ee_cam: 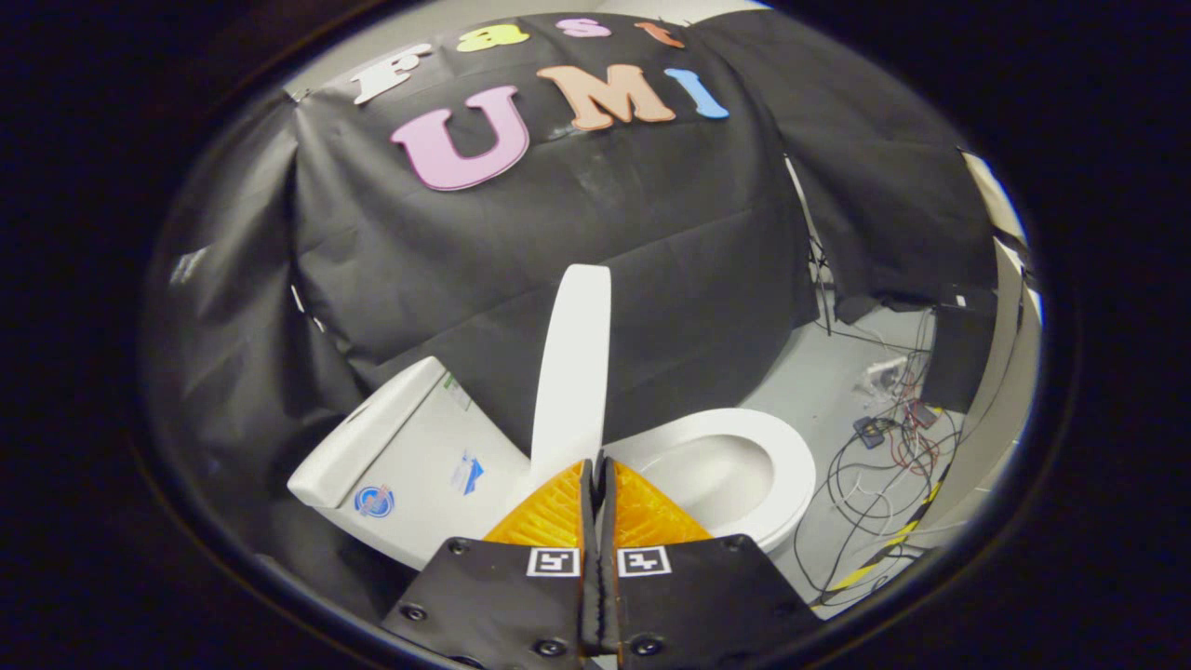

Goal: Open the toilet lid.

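Toilet lid (pixel 572 363) raised upright, just ahead of gripper (pixel 595 462).
Jaws closed together, gripping nothing; seat (pixel 791 465) beyond fingertips.

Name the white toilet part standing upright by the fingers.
The lid, raised on edge just beyond the closed gripper. The seat lies flat; the tank sits behind.

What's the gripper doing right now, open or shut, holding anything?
Gripper: jaws shut with nothing visible between them, tips just at the base of the raised toilet lid; whether they pinch its edge cannot be told.
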A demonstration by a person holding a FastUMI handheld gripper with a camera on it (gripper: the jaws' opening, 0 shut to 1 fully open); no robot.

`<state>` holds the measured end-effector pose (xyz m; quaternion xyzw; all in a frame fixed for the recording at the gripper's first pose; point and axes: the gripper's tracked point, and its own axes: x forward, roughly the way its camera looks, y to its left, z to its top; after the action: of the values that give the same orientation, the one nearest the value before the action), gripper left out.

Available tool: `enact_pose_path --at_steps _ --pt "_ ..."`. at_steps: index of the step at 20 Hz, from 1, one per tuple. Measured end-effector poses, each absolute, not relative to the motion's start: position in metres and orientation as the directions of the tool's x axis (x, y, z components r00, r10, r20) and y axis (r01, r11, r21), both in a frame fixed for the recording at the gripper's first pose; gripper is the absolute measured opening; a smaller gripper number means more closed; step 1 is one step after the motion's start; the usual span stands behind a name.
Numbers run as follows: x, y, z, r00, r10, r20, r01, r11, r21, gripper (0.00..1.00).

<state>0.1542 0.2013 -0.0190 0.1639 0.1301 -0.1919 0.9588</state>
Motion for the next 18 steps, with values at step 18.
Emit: enact_pose_path --at_steps 18 --pt "0.196 0.297 0.013 0.942 -0.217 -0.256 0.255 0.958 0.127 0.01"
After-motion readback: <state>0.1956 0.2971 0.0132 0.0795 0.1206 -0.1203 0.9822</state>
